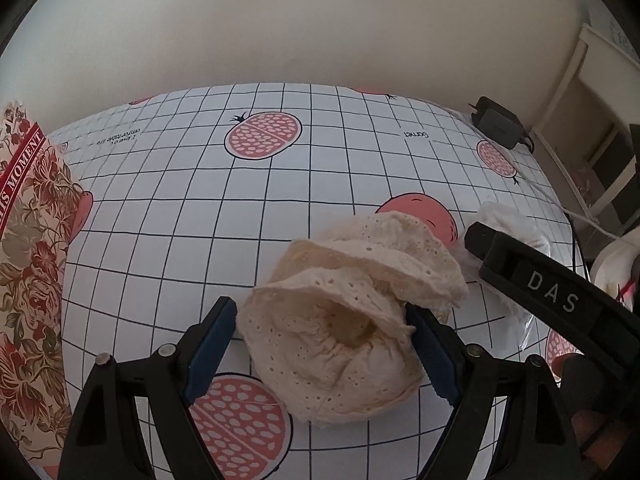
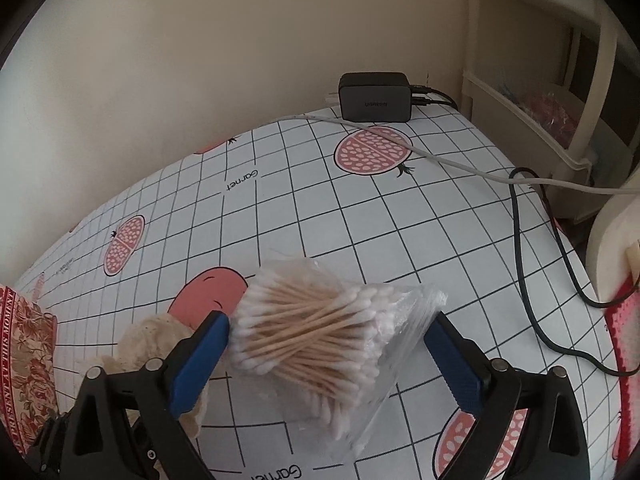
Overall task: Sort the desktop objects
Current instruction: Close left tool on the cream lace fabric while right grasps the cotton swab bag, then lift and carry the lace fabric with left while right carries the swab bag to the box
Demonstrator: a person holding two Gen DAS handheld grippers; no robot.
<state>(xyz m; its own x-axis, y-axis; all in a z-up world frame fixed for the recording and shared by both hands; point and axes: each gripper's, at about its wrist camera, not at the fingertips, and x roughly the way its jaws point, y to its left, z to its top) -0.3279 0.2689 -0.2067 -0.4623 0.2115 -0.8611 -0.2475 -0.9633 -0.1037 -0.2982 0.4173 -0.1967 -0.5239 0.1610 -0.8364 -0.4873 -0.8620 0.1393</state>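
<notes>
Left wrist view looks down on a cream eyelet cloth (image 1: 344,328) bunched on the worktop (image 1: 168,216), which is covered in a white grid pattern with pink pomegranates. The left gripper (image 1: 320,344) stands wide, its blue pads (image 1: 210,350) on either side of the cloth — the right-hand pad touches the fabric, the left one sits just beside it. A floral box (image 1: 28,264) lies along the left edge.

In the right wrist view, the right gripper (image 2: 328,356) is also spread wide around a clear bag of cotton swabs (image 2: 316,336) lying on the worktop; the left pad touches the swab tips, the other rests against the plastic. The cloth lies just to the left of the bag. Farther back, a black charger (image 2: 375,97) sits near the wall, with a white cable (image 2: 452,162) and a black cable (image 2: 532,280) trailing across the surface.
</notes>
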